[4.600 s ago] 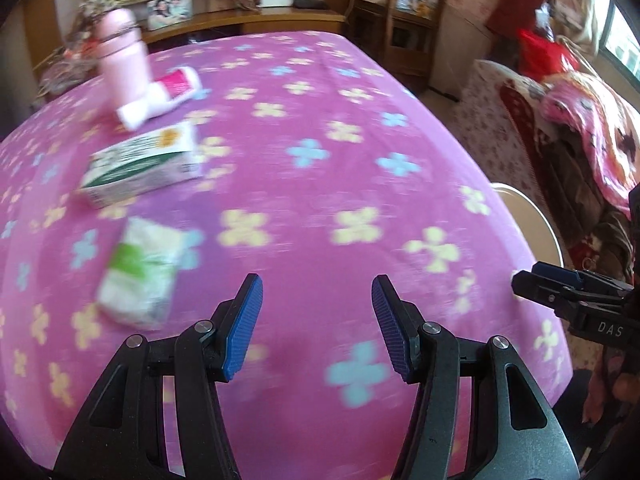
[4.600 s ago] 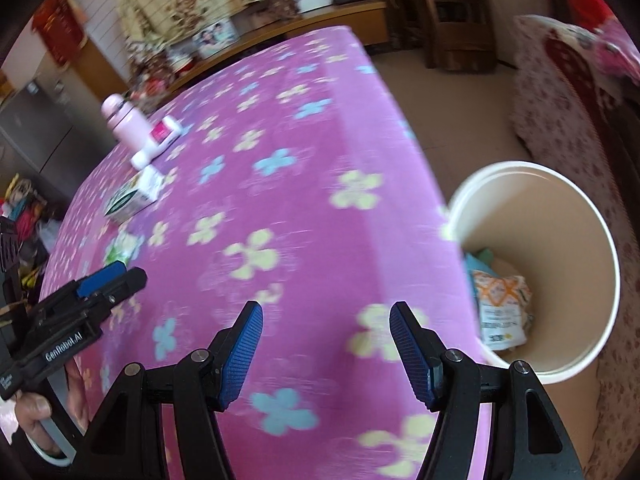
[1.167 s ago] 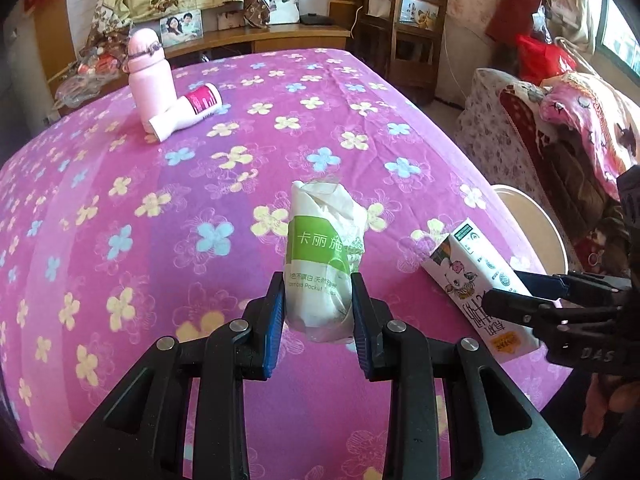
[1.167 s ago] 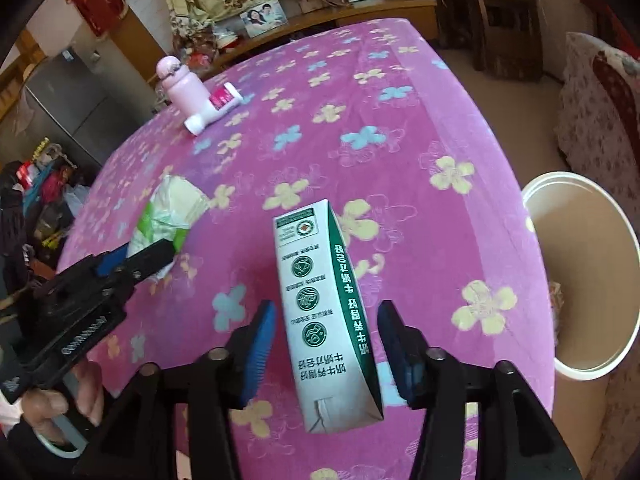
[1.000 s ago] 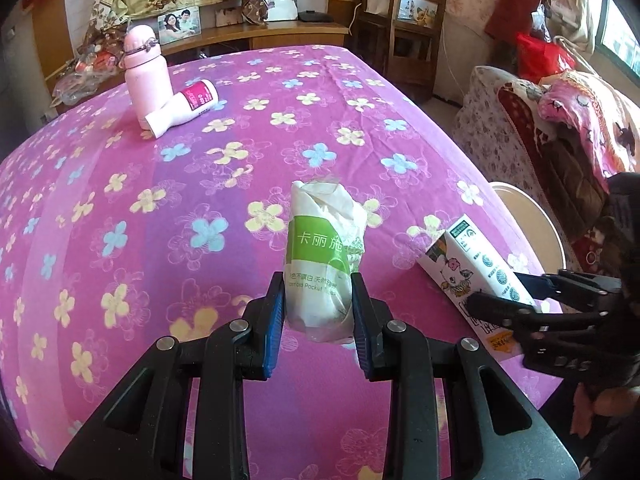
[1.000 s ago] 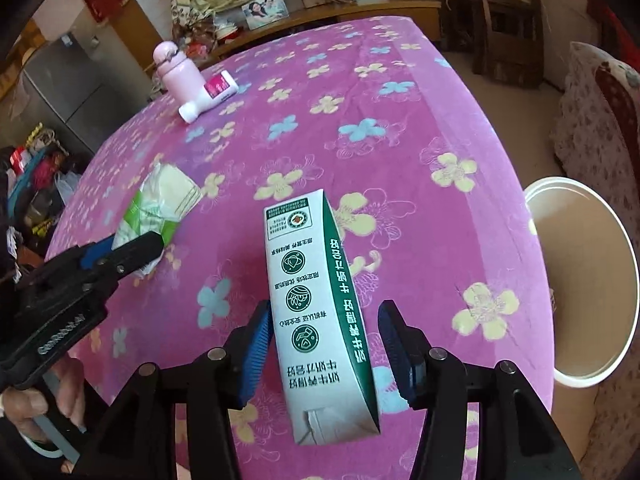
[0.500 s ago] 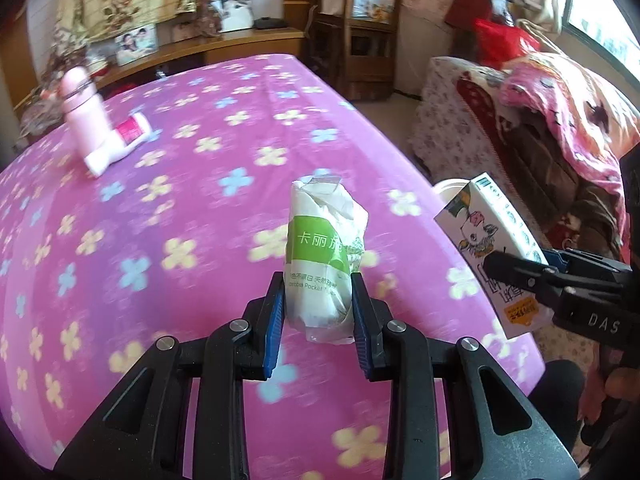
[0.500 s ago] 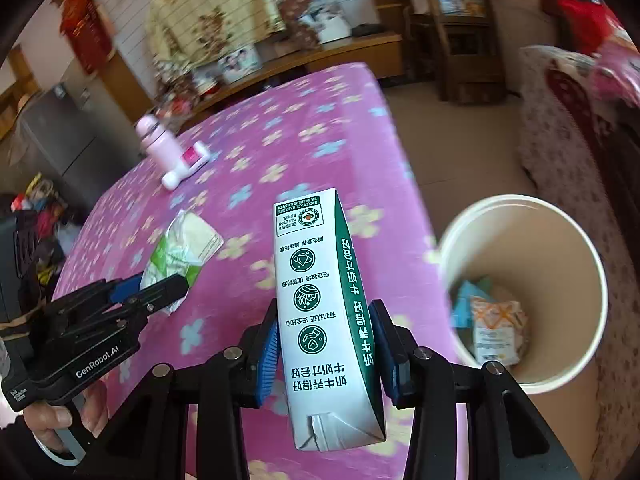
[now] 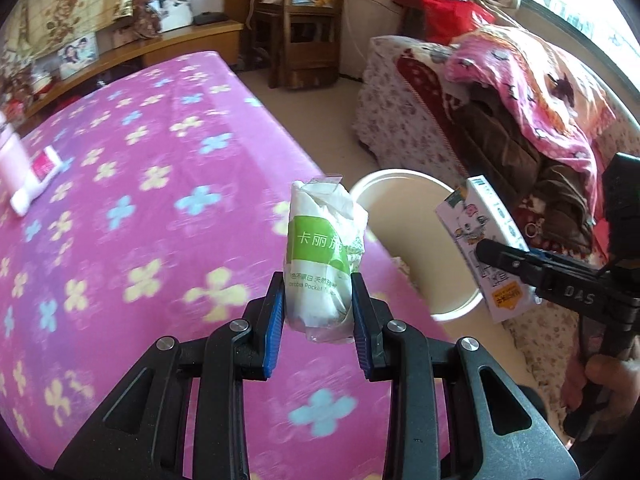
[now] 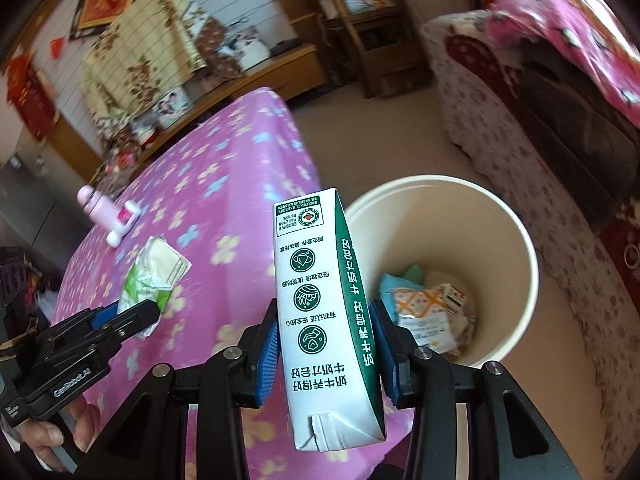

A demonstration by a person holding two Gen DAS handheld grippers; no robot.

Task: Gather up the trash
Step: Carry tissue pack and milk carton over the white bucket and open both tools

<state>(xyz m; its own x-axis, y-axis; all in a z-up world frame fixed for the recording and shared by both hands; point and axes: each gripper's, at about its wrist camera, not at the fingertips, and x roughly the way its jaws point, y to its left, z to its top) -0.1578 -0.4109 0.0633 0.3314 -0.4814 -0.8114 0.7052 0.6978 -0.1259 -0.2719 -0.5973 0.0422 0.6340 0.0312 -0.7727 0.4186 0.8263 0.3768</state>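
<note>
My left gripper (image 9: pixel 318 312) is shut on a white and green tissue pack (image 9: pixel 324 248), held in the air over the right edge of the pink flowered table (image 9: pixel 120 208). My right gripper (image 10: pixel 326 344) is shut on a white and green milk carton (image 10: pixel 320 304), which stands upright between the blue pads. The cream waste bin (image 10: pixel 516 232) sits on the floor just beyond the carton, with several wrappers (image 10: pixel 424 304) at its bottom. In the left wrist view the bin's rim (image 9: pixel 400 176) shows behind the pack, and the carton (image 9: pixel 486 240) hangs over its right side.
A pink bottle (image 10: pixel 96 204) and a white tube with a red label (image 10: pixel 124 220) lie at the far end of the table. A sofa piled with blankets (image 9: pixel 520 92) stands right of the bin. A wooden shelf unit (image 9: pixel 308 20) is at the back.
Both grippers have swung right, away from the middle of the table towards the bin, carrying the tissue pack and the carton. The right jaws have closed tight on the carton.
</note>
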